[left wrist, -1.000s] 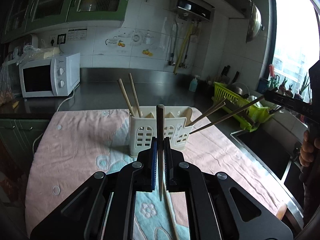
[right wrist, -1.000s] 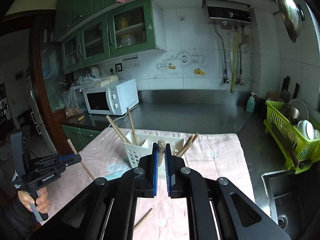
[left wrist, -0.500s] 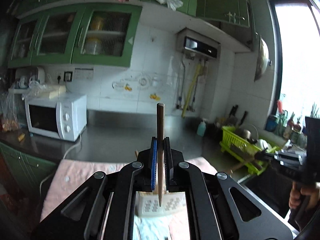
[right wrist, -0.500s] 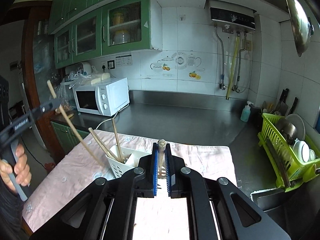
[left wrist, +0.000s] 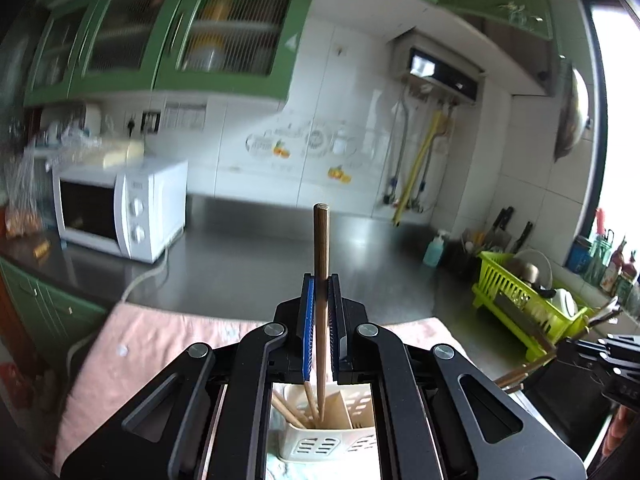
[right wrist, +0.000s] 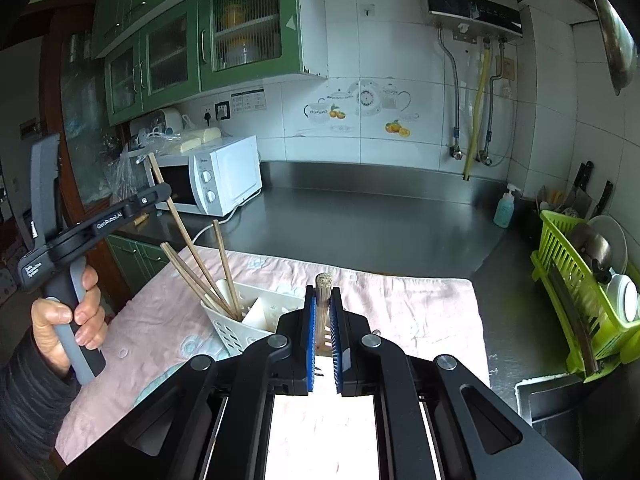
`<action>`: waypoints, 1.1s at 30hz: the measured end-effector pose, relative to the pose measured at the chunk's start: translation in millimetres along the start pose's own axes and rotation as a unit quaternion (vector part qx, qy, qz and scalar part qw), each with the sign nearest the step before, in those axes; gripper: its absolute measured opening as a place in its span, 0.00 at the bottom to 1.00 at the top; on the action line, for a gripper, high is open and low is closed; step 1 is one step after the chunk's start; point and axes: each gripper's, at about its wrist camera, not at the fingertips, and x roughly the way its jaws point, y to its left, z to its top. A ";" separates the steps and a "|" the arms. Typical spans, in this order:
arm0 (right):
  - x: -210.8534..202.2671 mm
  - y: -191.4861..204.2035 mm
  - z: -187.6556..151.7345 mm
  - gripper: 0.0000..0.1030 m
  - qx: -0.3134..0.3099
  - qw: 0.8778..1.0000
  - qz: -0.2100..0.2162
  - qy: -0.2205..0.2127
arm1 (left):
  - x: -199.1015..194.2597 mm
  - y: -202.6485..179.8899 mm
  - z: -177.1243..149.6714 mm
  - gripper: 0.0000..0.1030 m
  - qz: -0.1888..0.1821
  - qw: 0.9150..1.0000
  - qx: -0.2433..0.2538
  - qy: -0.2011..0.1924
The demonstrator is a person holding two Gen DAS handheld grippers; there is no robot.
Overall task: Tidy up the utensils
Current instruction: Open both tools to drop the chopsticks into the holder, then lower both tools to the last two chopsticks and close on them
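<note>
The pink cloth (right wrist: 400, 304) covers the table, and the white utensil holder (right wrist: 240, 328) sits near its middle. A moment ago the left gripper (left wrist: 320, 308) was lower; now it is up high, pinching a brown chopstick (left wrist: 321, 264) whose tip dips into the holder's left slot — almost in. The right gripper (right wrist: 323, 320) pinches a pale stick (right wrist: 322, 304).

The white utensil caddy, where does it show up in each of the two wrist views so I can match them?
Left wrist: the white utensil caddy sits at bottom centre, seen between the left gripper's arms, chopsticks in it.
Right wrist: the caddy is left of centre on the pink cloth, partly behind the right gripper.
Shared landmark: the white microwave.
</note>
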 end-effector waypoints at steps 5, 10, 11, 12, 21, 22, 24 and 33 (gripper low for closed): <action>14.2 1.5 -3.5 0.06 -0.001 1.000 0.001 0.018 | 19.1 13.3 -12.8 0.05 0.004 0.999 -0.015 0.029; 24.6 2.1 -5.8 0.07 0.005 1.000 0.001 0.024 | 19.9 15.9 -19.0 0.08 0.001 0.999 -0.015 0.039; 25.5 1.9 -6.3 0.07 0.007 1.000 0.001 0.024 | 18.1 15.5 -19.6 0.08 -0.001 0.999 -0.012 0.038; 25.6 3.1 -6.2 0.08 0.007 1.000 0.000 0.022 | 15.5 14.9 -19.4 0.11 -0.003 0.999 -0.010 0.037; -2.3 13.7 -22.0 0.08 -0.001 1.000 -0.022 -0.010 | -24.3 11.3 -21.8 0.25 -0.010 1.000 0.000 0.023; -6.5 15.4 -26.7 0.08 -0.002 1.000 -0.020 -0.012 | -30.3 11.1 -23.3 0.27 -0.008 1.000 0.002 0.022; -15.5 23.9 -41.8 0.08 -0.005 1.000 -0.019 -0.009 | -45.8 13.5 -28.7 0.36 -0.005 1.000 0.003 0.020; -28.6 67.7 -146.9 0.08 0.041 0.998 0.025 0.047 | -112.1 33.0 -76.2 0.45 0.014 0.999 0.016 0.034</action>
